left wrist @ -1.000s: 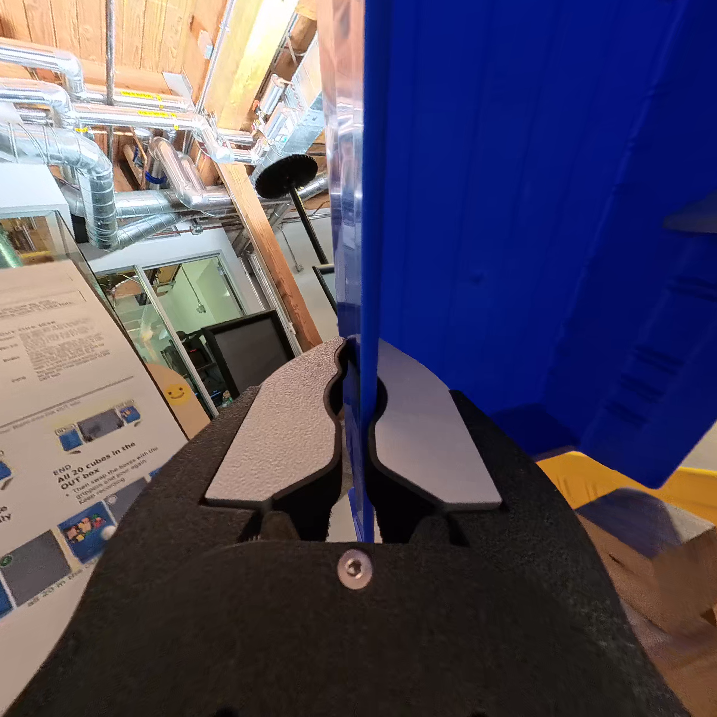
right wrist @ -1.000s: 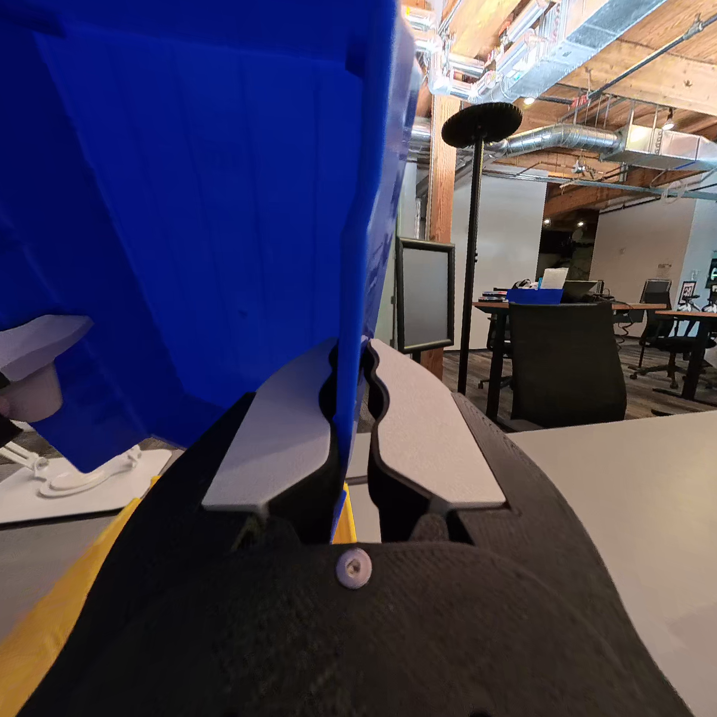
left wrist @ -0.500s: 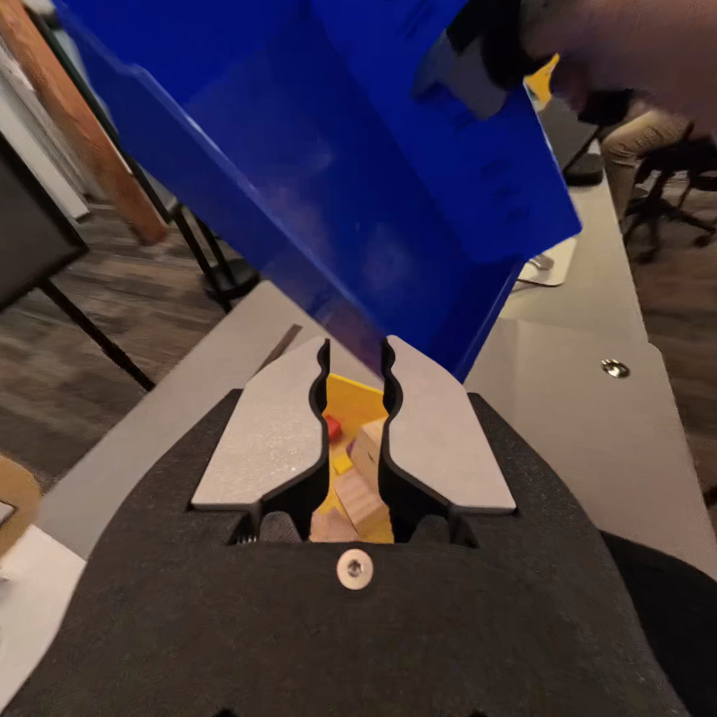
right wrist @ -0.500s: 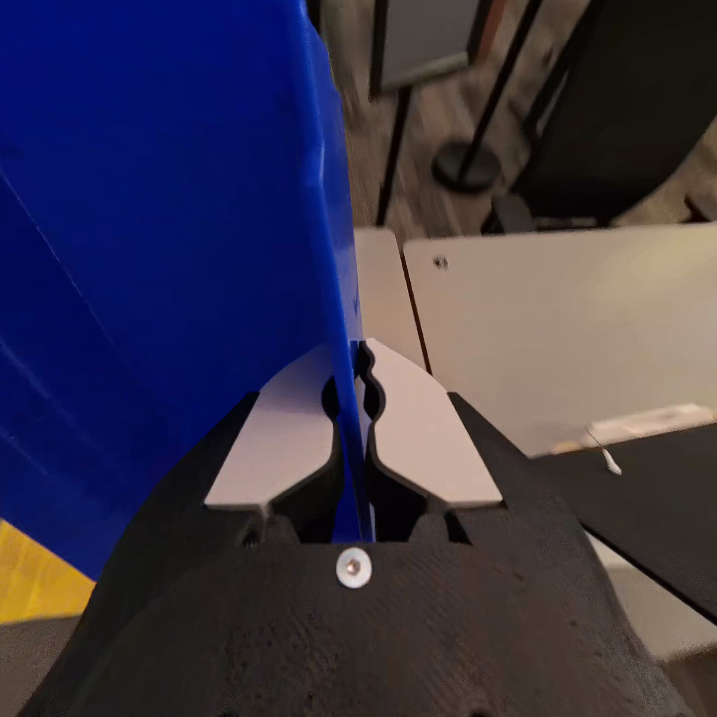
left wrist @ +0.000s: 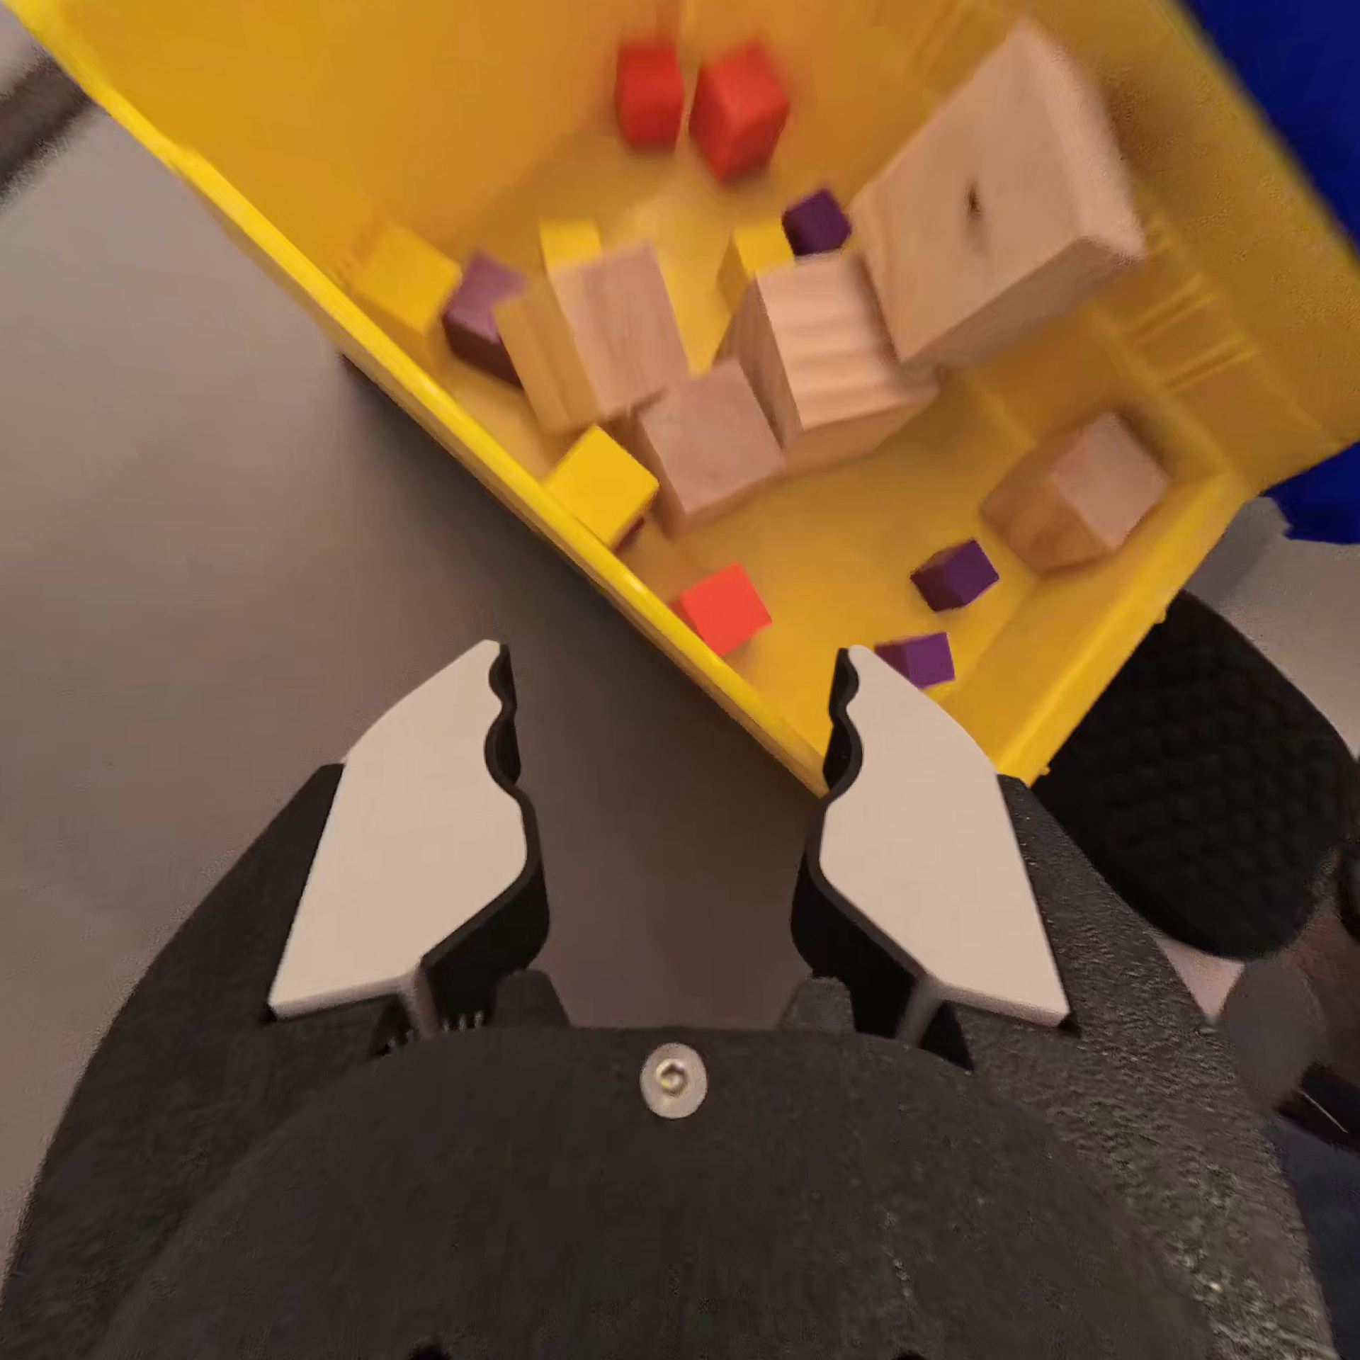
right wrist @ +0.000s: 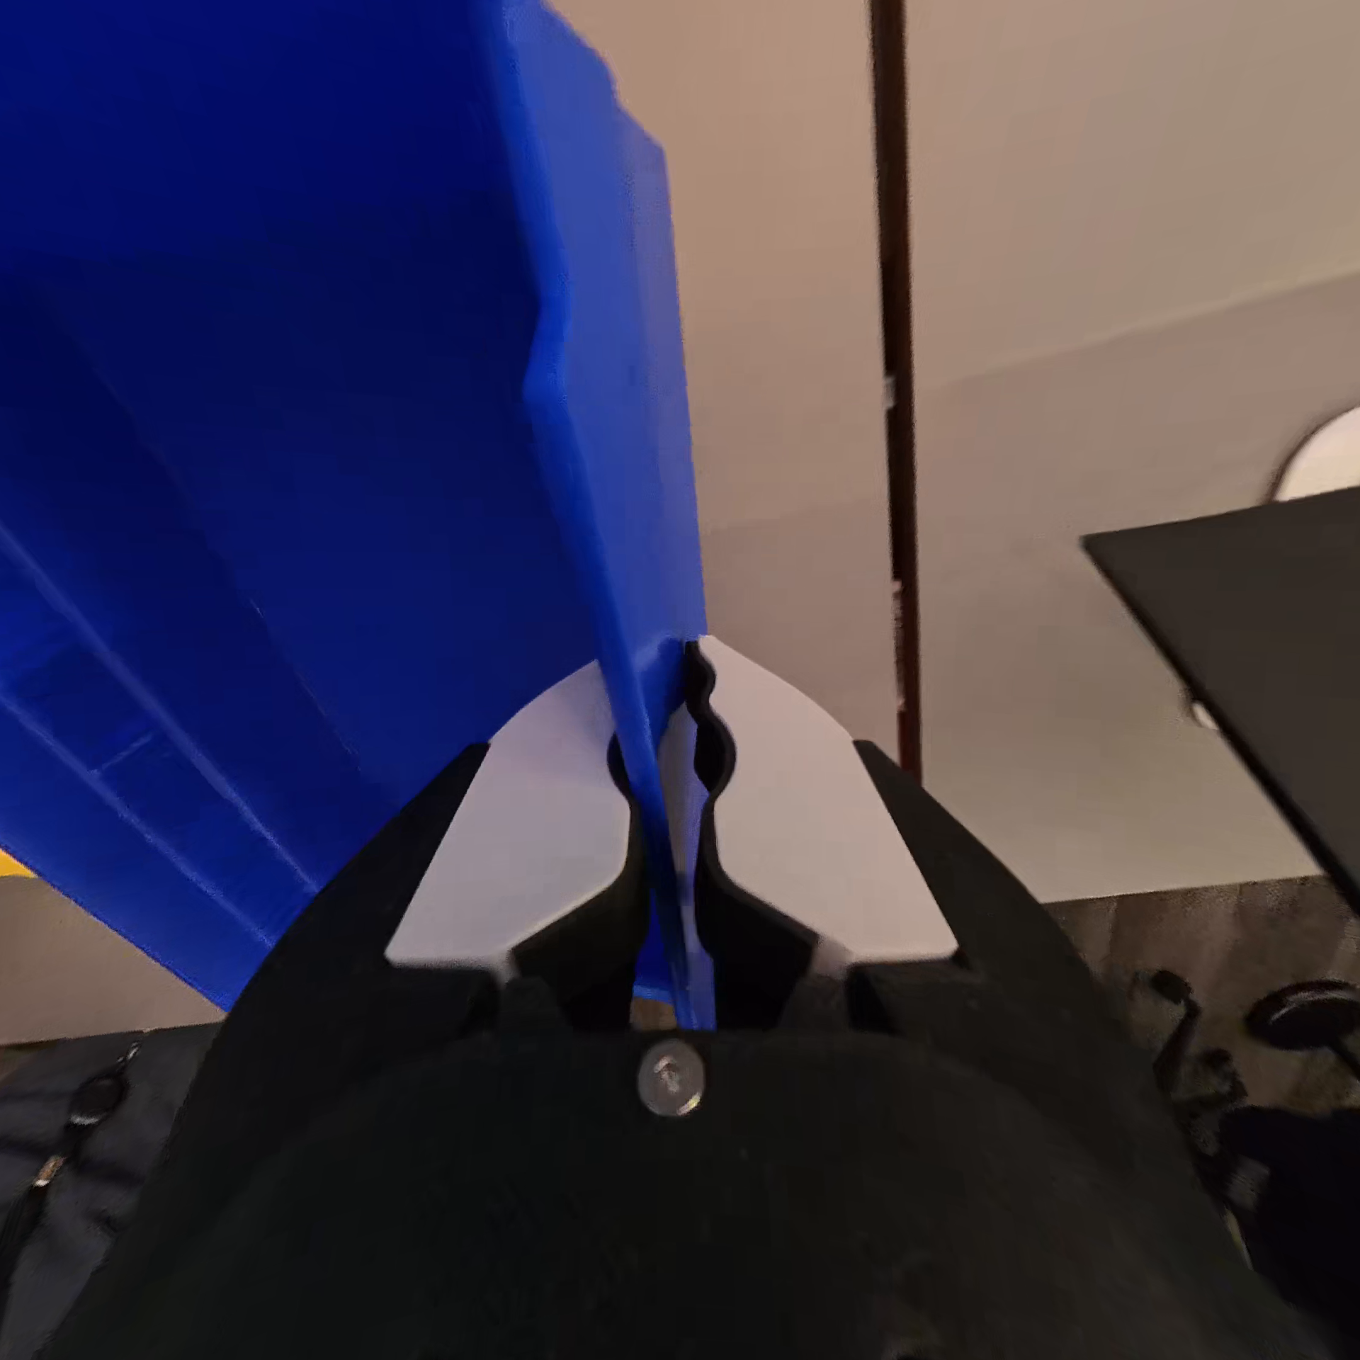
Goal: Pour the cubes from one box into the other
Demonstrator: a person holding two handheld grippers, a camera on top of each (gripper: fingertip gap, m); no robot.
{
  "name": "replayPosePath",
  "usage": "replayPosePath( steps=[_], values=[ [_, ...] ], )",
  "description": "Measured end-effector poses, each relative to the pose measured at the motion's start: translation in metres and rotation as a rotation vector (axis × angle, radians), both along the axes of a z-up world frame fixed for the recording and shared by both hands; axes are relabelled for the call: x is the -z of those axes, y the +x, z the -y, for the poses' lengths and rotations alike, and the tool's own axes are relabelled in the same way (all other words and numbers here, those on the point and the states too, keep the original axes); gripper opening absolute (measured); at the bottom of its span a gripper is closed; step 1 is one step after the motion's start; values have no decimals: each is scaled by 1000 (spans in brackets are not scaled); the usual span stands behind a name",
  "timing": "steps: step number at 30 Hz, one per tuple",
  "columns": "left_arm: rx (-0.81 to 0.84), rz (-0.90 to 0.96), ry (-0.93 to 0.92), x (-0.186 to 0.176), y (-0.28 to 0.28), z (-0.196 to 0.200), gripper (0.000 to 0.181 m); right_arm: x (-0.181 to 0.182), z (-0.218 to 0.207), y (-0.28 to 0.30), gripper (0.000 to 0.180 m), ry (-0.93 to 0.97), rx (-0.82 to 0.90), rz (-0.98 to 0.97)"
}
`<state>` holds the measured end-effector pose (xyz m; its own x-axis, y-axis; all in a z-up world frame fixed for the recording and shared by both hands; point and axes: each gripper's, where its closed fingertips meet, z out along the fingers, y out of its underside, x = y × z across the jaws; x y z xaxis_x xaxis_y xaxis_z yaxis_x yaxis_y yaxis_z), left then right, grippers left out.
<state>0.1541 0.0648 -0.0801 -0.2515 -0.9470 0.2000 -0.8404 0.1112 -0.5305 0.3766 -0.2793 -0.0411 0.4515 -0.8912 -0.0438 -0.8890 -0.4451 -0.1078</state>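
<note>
In the left wrist view a yellow box [left wrist: 515, 471] lies on the grey table, holding several cubes: wooden ones [left wrist: 817, 360], red ones [left wrist: 725, 607], purple ones [left wrist: 957, 574] and yellow ones [left wrist: 603, 482]. My left gripper [left wrist: 670, 662] is open and empty, just above the box's near corner. In the right wrist view my right gripper [right wrist: 655, 662] is shut on the wall of the blue box [right wrist: 309, 471], which hangs tilted and looks empty. A corner of the blue box shows at the upper right of the left wrist view [left wrist: 1317, 88].
The grey table [left wrist: 184, 515] spreads to the left of the yellow box. In the right wrist view a black board [right wrist: 1251, 625] lies at the right and a dark seam [right wrist: 894, 368] runs down the tabletop. The other gripper's black body [left wrist: 1192, 795] shows at the right.
My left gripper has let go of the blue box and opened, now looking down at the yellow box with the cubes. My right gripper still holds the blue box and has tipped downward.
</note>
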Motion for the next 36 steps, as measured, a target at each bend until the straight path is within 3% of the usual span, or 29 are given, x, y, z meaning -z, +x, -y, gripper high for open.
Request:
replayPosePath(
  steps=[2, 5, 8, 14, 22, 36],
  values=[
    [-5, -95, -95, 5, -3, 10, 83, 17, -2, 3, 8, -9, 21, -19],
    [-11, -319, -72, 23, -9, 0, 101, 33, -13, 3, 9, 30, 34, -59],
    [1, -467, -208, 25, -19, 7, 80, 47, -22, 4, 9, 30, 84, -87],
    [-1, -470, -308, 16, -41, -19, 41, 59, -68, -6, 10, 94, 39, -152],
    [-88, -522, -221, 13, -103, -112, 21, 73, -134, -23, 7, 105, -68, -192],
    [-450, -461, -161, 11, -228, -291, 11, 81, -186, -57, 7, 94, -239, -206]
  ],
)
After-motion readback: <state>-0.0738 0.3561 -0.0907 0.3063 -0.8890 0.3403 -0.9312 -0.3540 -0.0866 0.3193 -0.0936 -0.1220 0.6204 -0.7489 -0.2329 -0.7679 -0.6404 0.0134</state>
